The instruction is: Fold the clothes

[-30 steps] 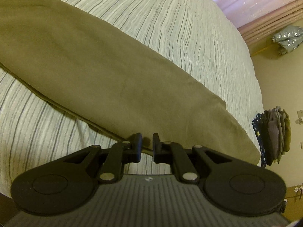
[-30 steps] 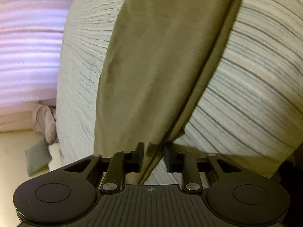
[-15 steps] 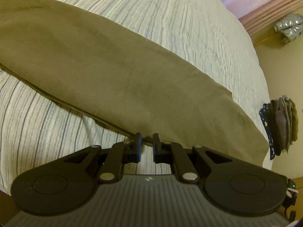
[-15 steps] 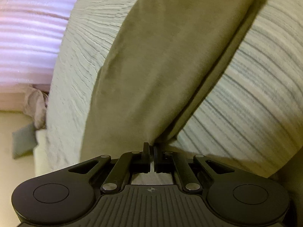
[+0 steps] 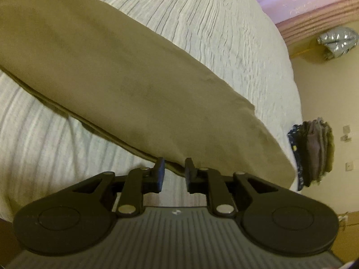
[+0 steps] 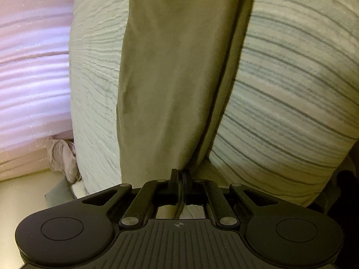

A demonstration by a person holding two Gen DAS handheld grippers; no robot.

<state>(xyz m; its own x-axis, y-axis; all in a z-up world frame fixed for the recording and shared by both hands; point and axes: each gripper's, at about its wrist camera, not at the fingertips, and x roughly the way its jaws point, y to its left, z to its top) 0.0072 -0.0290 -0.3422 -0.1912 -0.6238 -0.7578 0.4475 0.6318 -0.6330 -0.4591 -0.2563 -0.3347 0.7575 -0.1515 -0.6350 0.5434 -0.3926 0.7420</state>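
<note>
Left wrist: olive garment (image 5: 125, 83) flat on striped bedspread (image 5: 224, 22), running from 10 to 4 o'clock; left gripper (image 5: 174, 172) opening at its near edge, pads clear; stacked clothes (image 5: 314, 152) at 3.

Right wrist: olive garment (image 6: 175, 67) running 12 to 6; right gripper (image 6: 179, 177) pinching its hem; curtain (image 6: 31, 67) at 9.

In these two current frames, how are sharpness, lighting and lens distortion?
Left wrist view: dim, warm light, soft blur across the olive garment and striped bedspread, and fisheye bulge with dark corners. Right wrist view: similarly dim, garment edges smeared, pink curtain glowing brightest.
</note>
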